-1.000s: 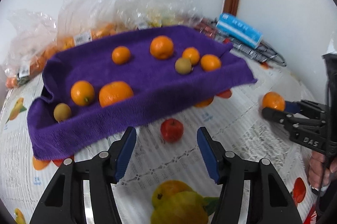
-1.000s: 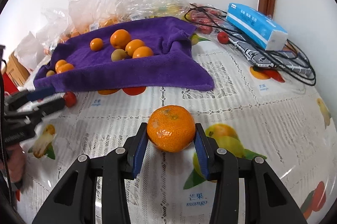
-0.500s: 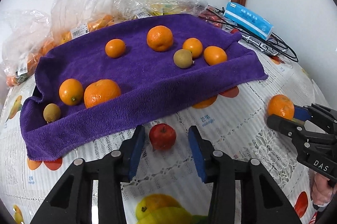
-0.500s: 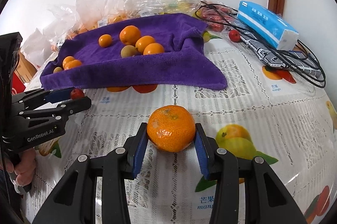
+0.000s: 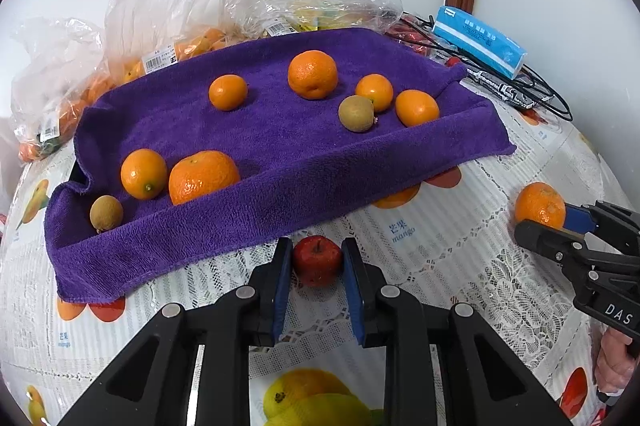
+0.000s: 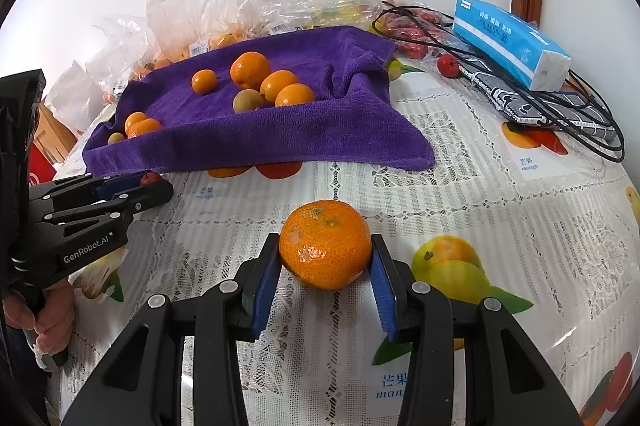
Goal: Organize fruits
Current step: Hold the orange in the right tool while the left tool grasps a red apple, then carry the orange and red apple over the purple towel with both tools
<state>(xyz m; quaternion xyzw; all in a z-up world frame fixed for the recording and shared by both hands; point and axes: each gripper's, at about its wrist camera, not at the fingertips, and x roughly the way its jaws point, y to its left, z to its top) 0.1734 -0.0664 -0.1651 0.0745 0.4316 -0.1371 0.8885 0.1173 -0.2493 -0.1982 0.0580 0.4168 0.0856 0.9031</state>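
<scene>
A: L gripper [image 5: 316,262] status?
B: Jaws just closed in; pads now clamped on small red fruit [image 5: 317,260], sitting on tablecloth [image 5: 460,238] just below the towel's front hem.
A: R gripper [image 6: 325,266]?
B: Clenched on mandarin [image 6: 325,244], also on the cloth.
A: Target?
B: Purple towel [image 5: 280,161], up and ahead of both; L much nearer, R well off to the right.
</scene>
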